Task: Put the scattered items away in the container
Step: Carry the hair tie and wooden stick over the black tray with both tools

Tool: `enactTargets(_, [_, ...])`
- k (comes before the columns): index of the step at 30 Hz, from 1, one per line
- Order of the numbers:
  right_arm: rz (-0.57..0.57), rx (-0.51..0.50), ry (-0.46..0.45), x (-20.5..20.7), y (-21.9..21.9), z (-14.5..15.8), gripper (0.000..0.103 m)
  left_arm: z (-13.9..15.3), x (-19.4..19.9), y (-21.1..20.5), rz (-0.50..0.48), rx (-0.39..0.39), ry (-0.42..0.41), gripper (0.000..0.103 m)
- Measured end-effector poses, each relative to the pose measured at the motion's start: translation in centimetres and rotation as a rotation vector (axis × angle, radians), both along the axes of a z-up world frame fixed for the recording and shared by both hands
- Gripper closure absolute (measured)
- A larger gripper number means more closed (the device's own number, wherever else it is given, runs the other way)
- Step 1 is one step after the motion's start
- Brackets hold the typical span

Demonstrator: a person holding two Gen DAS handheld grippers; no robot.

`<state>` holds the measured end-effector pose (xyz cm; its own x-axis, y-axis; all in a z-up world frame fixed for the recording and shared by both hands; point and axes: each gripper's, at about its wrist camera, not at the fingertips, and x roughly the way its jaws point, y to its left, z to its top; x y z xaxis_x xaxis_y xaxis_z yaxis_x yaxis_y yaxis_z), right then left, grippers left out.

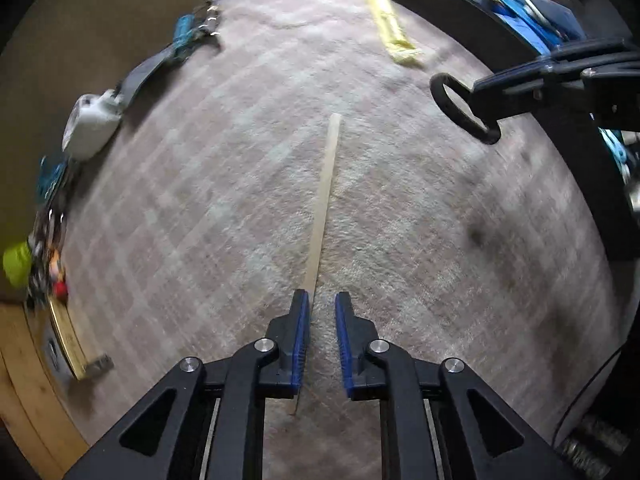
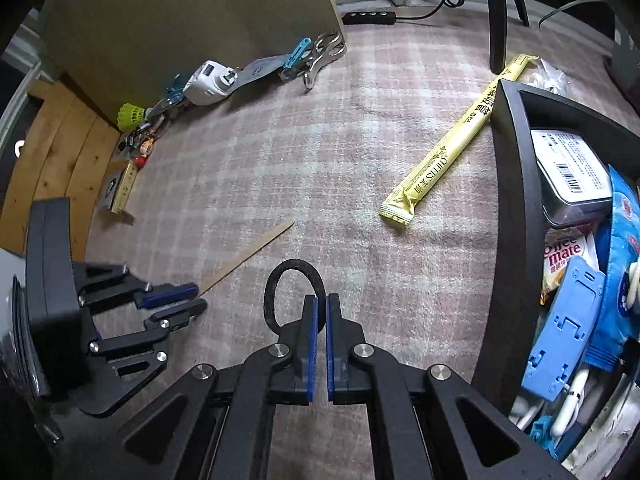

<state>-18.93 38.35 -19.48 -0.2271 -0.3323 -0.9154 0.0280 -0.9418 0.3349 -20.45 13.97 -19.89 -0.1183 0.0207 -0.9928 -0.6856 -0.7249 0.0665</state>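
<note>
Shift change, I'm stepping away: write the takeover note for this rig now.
Right hand-held gripper: shut on the black ring, raised beside the container.
Left hand-held gripper: slightly open, straddling the near end of the wooden stick, no grip.
Done: container already holds several items.
Left: drop the ring in, then stick, yellow packet and the clutter along the board.

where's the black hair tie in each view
Left wrist: the black hair tie is upper right, pinched by the right gripper reaching in from the right edge.
Right wrist: lower centre, looping up from the shut pads.
Shared landmark: the wooden stick on the carpet.
</note>
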Motion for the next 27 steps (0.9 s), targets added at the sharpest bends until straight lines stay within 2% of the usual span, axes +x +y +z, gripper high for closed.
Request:
enactTargets(2, [0.000, 0.002, 0.006, 0.2, 0.1, 0.2, 0.100, 0.1, -0.2, -0.1, -0.008, -0.007, -0.014, 0.092])
enactTargets(3, [-0.001, 0.001, 0.008, 0.4, 0.2, 0.3, 0.100, 0.2, -0.2, -0.3, -0.005, -0.024, 0.001, 0.103])
enactTargets(11, [-0.040, -0.018, 0.028, 1.0, 1.6, 1.0, 0.100, 1.3, 0.6, -3.1, 0.118, 0.066, 0.006, 0.103])
enactTargets(14, [-0.044, -0.019, 0.030, 1.1, 2.0, 1.2, 0.100, 1.8, 0.9, -3.8, 0.110, 0.074, 0.029, 0.103])
enactTargets(16, [-0.046, -0.018, 0.027, 1.1, 2.0, 1.2, 0.100, 2.0, 1.2, -3.7, 0.089, 0.042, 0.028, 0.093])
enactTargets(17, [-0.044, -0.018, 0.025, 1.1, 2.0, 1.1, 0.100, 2.0, 1.3, -3.6, 0.080, 0.024, 0.039, 0.073])
enactTargets(18, [-0.042, -0.020, 0.024, 1.1, 1.9, 1.1, 0.100, 2.3, 1.5, -3.5, 0.062, 0.017, 0.054, 0.059])
enactTargets(22, [-0.035, -0.027, 0.018, 1.2, 1.6, 0.8, 0.100, 2.7, 1.5, -3.0, 0.044, 0.033, 0.052, 0.057])
enactTargets(23, [-0.033, -0.027, 0.016, 1.3, 1.6, 0.8, 0.100, 2.8, 1.4, -3.1, 0.043, 0.045, 0.048, 0.061])
enactTargets(24, [-0.033, -0.027, 0.016, 1.3, 1.5, 0.8, 0.100, 2.9, 1.3, -3.2, 0.041, 0.061, 0.035, 0.081])
enactTargets(25, [-0.033, -0.028, 0.016, 1.4, 1.5, 0.8, 0.100, 3.0, 1.3, -3.3, 0.041, 0.090, -0.007, 0.092])
enactTargets(26, [-0.036, -0.027, 0.017, 1.4, 1.6, 0.8, 0.100, 3.1, 1.5, -3.3, 0.040, 0.094, -0.015, 0.097])
enactTargets(27, [-0.040, -0.029, 0.019, 1.4, 1.7, 0.8, 0.100, 3.3, 2.0, -3.2, 0.030, 0.080, 0.006, 0.098])
